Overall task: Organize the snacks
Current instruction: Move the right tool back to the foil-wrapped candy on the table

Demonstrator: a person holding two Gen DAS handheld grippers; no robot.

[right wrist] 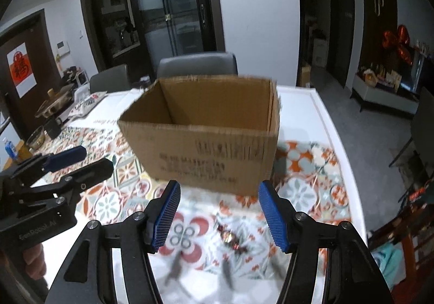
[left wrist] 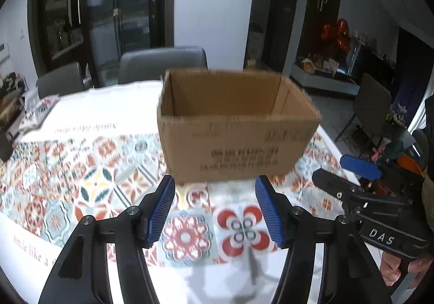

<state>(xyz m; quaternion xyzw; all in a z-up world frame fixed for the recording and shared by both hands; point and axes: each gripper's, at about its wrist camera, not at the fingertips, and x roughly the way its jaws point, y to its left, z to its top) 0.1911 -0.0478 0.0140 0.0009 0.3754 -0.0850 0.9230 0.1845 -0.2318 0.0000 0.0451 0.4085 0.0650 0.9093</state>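
Observation:
An open-topped cardboard box (left wrist: 238, 127) stands on the patterned tablecloth, and its inside looks bare as far as I can see. In the right wrist view the same box (right wrist: 206, 138) sits just beyond my fingers. A wrapped candy (right wrist: 230, 239) with a shiny red-brown wrapper lies on the cloth below my right gripper (right wrist: 218, 211), which is open with nothing between its blue pads. My left gripper (left wrist: 214, 209) is open too and holds nothing. Each gripper shows at the edge of the other's view: the right gripper (left wrist: 350, 168) and the left gripper (right wrist: 81, 159).
Grey chairs (left wrist: 162, 62) stand behind the table. A snack bag, a bowl and a pot (right wrist: 51, 108) crowd the far left end. The table's white right edge (right wrist: 336, 141) drops to the floor. A person's hand (left wrist: 393, 271) holds the right gripper's handle.

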